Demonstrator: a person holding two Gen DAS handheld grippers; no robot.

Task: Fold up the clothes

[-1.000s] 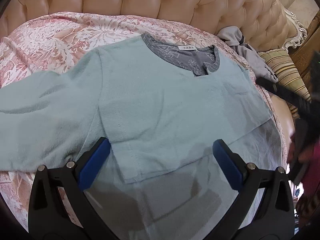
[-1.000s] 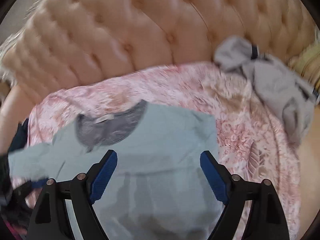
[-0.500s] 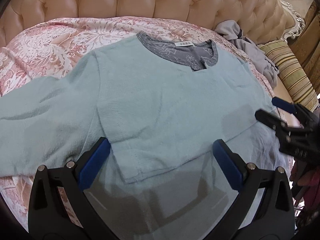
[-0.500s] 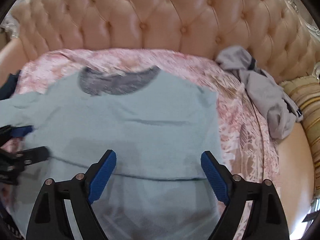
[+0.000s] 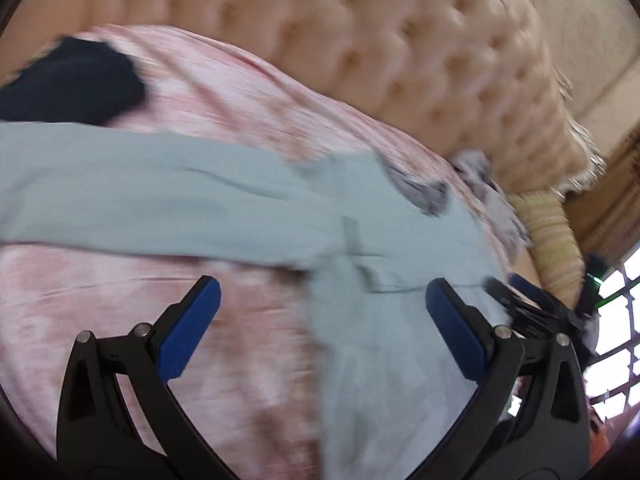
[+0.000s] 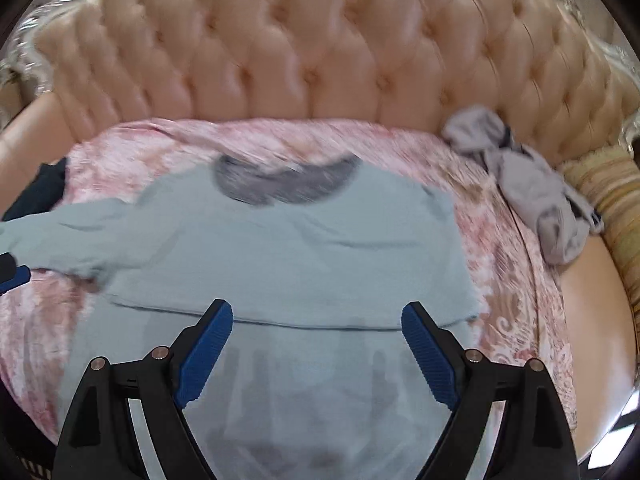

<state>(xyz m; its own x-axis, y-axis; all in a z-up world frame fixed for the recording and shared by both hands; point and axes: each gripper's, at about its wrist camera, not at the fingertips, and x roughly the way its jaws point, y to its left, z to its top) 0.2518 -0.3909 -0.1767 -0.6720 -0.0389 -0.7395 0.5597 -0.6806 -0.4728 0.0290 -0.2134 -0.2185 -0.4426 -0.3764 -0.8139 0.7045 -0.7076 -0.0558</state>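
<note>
A: Tufted peach headboard point(image 6: 312, 52) across the top of both frames, pink floral bedspread point(image 6: 508, 320) below it. Where's the garment?

B: Pale blue top point(image 6: 288, 240) lies flat on the bedspread, centre of the right wrist frame, grey neckline point(image 6: 280, 184) toward the headboard. One sleeve point(image 5: 120, 192) runs out to the left edge of the left wrist frame. The right side ends in a straight edge with no sleeve showing (possibly tucked in; blur prevents certainty).

A: Why flat and spread?

B: Judgement: a smoothed body gives clean fold lines, and the extended sleeve is easy to pick up.

A: Fingers?

B: Left gripper point(image 5: 320, 316) spread wide, nothing between its pads, hanging over the armpit area at lower centre. Right gripper point(image 6: 316, 344) equally parted and empty, above the hem.

A: Surroundings?

B: Grey garment point(image 6: 532, 196) crumpled at right, dark garment point(image 5: 72, 80) upper left, striped cushion point(image 6: 612, 196) at the far right edge.
</note>
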